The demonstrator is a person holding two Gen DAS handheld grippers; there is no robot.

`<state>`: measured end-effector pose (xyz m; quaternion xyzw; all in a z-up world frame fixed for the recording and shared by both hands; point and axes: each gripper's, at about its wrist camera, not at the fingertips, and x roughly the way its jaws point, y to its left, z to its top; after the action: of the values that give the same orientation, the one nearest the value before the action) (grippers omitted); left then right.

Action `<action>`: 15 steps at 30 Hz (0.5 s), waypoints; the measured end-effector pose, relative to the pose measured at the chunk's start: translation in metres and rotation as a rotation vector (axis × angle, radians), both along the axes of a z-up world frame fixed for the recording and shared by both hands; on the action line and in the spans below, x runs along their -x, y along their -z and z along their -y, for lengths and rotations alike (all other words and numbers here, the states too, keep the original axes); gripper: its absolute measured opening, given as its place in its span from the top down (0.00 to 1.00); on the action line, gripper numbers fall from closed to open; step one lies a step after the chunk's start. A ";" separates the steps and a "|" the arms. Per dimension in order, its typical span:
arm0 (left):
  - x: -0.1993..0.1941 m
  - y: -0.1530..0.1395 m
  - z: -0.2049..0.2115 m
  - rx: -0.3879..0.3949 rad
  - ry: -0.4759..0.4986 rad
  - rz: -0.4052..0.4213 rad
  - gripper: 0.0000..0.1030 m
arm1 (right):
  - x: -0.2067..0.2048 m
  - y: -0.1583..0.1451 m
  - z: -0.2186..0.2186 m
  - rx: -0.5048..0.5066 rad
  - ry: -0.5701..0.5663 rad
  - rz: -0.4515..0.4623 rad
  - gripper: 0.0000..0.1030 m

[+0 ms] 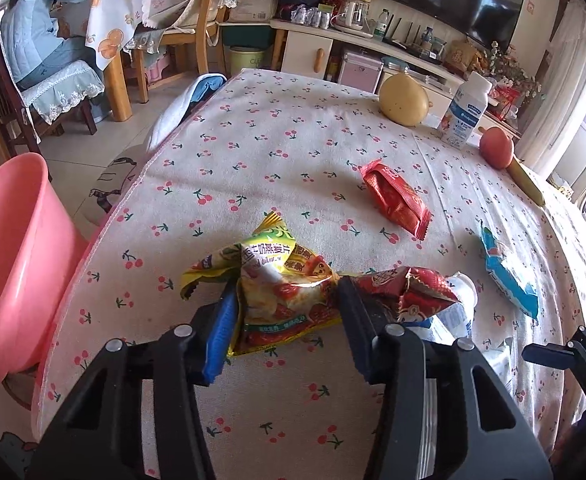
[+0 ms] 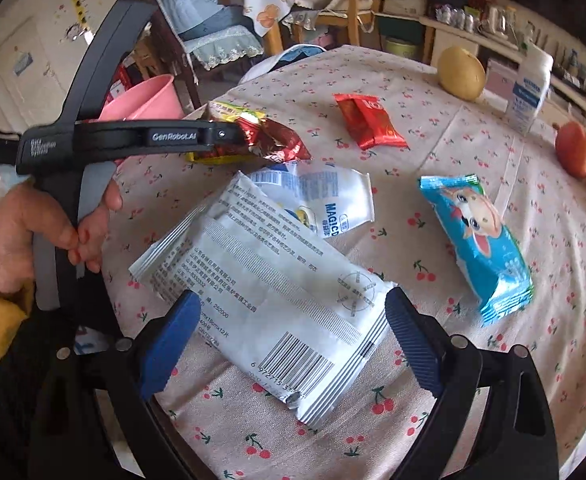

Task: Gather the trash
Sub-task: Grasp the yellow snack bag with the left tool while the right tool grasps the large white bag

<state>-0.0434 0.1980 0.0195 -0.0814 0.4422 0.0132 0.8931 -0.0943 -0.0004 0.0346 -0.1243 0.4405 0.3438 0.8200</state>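
My left gripper (image 1: 287, 304) has its jaws on both sides of a crumpled yellow and red snack wrapper (image 1: 277, 280) that rests on the cherry-print tablecloth (image 1: 293, 152); the pads touch it. In the right wrist view the left gripper (image 2: 229, 136) shows at that wrapper (image 2: 253, 128). My right gripper (image 2: 289, 332) is open around a white wipes packet (image 2: 277, 280) lying flat. A crushed white cup (image 2: 325, 204), a blue snack packet (image 2: 477, 236) and a red packet (image 2: 369, 120) lie on the cloth.
A pink plastic bin (image 1: 13, 260) stands off the table's left edge. At the far side stand a yellow melon (image 1: 403, 100), a white bottle (image 1: 467, 110) and a red apple (image 1: 497, 146). A person sits at another table at the back left.
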 end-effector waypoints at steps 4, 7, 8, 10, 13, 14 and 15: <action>0.001 -0.003 -0.001 0.006 0.018 -0.006 0.57 | 0.013 0.000 -0.013 0.079 -0.123 0.082 0.10; 0.000 -0.004 -0.003 0.011 0.033 -0.018 0.57 | 0.019 0.008 -0.020 0.151 -0.184 0.116 0.10; -0.001 -0.004 -0.004 0.015 0.035 -0.021 0.57 | 0.019 0.012 -0.022 0.173 -0.194 0.124 0.10; -0.002 -0.002 -0.004 0.018 0.048 -0.034 0.56 | 0.018 0.019 -0.025 0.221 -0.193 0.152 0.09; -0.003 -0.001 -0.004 0.018 0.045 -0.040 0.50 | 0.008 0.026 -0.032 0.254 -0.191 0.188 0.07; -0.003 -0.001 -0.004 0.020 0.044 -0.041 0.48 | 0.004 0.027 -0.034 0.250 -0.189 0.188 0.07; -0.004 0.000 -0.004 0.016 0.039 -0.043 0.41 | 0.000 0.027 -0.036 0.245 -0.184 0.187 0.07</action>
<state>-0.0395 0.2016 0.0194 -0.0795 0.4628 -0.0060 0.8829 -0.0946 0.0357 0.0074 -0.2946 0.3876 0.3477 0.8013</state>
